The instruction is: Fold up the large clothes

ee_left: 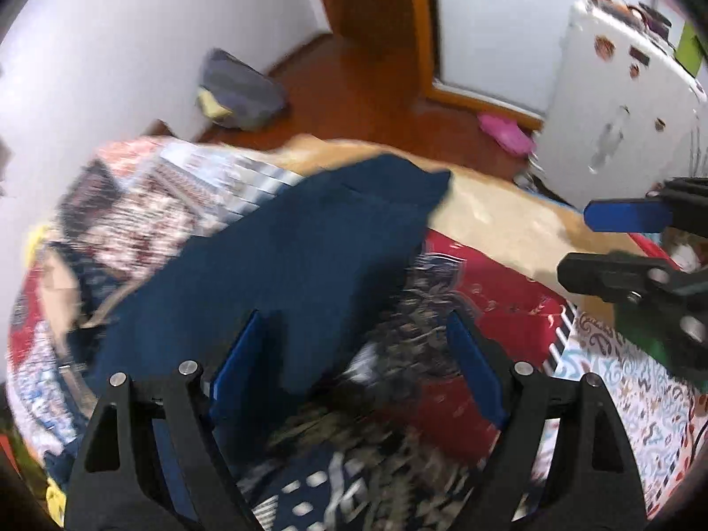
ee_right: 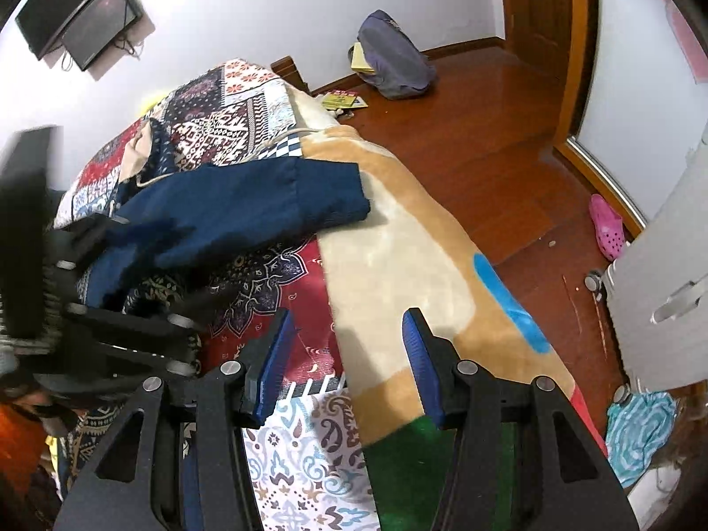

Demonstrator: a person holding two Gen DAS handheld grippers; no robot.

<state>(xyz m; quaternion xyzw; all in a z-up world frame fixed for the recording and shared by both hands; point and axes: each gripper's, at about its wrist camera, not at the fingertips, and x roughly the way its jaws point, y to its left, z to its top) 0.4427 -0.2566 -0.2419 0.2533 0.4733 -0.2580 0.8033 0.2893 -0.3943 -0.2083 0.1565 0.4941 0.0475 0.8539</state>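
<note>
So we had the big navy blue cloth garment sprawled across the patchwork-print bedspread, one end reaching onto the tan fleece blanket. Our left gripper hung over it with its jaws spread wide, gripping nothing. Our right gripper had its jaws apart and empty above the blanket. The only container, a grey fabric bag on the wooden floor, had yellow stuff poking out.

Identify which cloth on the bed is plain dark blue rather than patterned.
The navy garment, lying across the patchwork quilt and reaching onto the tan blanket. The quilt is multicoloured print; the blanket is tan and cream.
</note>
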